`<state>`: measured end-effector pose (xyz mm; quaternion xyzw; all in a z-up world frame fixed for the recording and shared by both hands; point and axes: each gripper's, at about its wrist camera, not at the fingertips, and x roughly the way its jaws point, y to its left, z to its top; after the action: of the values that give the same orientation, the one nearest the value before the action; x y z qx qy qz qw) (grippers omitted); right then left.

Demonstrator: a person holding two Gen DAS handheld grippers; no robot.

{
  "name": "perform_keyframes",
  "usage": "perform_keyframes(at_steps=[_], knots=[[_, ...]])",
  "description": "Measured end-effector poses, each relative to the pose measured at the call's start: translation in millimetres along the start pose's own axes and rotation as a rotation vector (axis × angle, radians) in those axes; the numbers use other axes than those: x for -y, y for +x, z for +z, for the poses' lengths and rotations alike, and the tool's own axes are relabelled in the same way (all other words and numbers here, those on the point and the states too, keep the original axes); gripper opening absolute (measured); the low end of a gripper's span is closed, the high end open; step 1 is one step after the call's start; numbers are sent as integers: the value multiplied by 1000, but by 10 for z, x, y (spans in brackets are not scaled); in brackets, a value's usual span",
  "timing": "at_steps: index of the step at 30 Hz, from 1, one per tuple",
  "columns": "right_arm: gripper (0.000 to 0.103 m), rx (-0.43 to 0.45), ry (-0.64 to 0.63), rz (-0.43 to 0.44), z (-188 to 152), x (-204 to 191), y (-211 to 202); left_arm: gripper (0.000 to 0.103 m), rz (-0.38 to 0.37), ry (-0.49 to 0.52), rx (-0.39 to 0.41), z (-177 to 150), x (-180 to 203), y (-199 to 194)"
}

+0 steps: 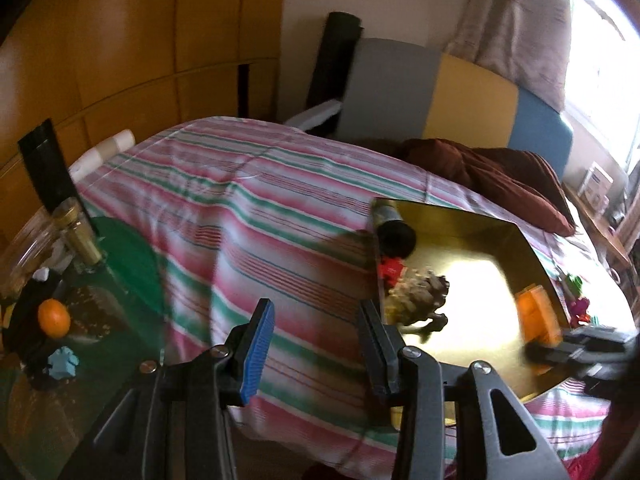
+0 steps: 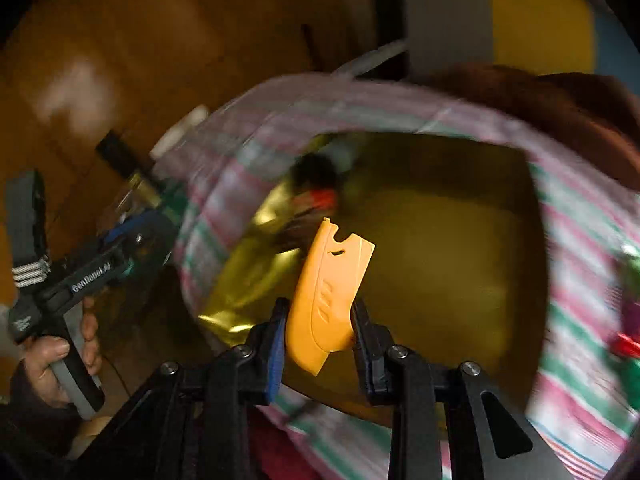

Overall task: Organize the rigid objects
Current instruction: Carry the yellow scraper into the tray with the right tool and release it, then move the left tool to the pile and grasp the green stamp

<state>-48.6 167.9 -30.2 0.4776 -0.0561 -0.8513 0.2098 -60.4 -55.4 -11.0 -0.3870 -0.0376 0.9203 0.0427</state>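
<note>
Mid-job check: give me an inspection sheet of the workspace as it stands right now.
Surface: striped bedspread.
Job's things: gold tray on the bedspread holds a dark cylinder, a red toy and a brown figure; small toys lie past its right edge.
Clutter: orange and blue toy on the side table.
Grippers: left gripper open, empty; right gripper shut on orange plastic piece above the tray.
Cables: nothing seen.
Surroundings: wooden wardrobe, curtain.
</note>
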Motion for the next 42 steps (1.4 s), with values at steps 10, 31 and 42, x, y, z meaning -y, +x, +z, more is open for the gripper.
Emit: perform_keyframes(at_steps=[10, 31, 42], knots=[[32, -168, -29, 23, 85, -460, 977, 42, 7, -44, -22, -86, -201, 56], [90, 77, -78, -30, -113, -393, 232, 42, -30, 49, 7, -79, 107, -99], [95, 226, 15, -168, -198, 158, -428, 42, -76, 206, 41, -107, 604, -275]])
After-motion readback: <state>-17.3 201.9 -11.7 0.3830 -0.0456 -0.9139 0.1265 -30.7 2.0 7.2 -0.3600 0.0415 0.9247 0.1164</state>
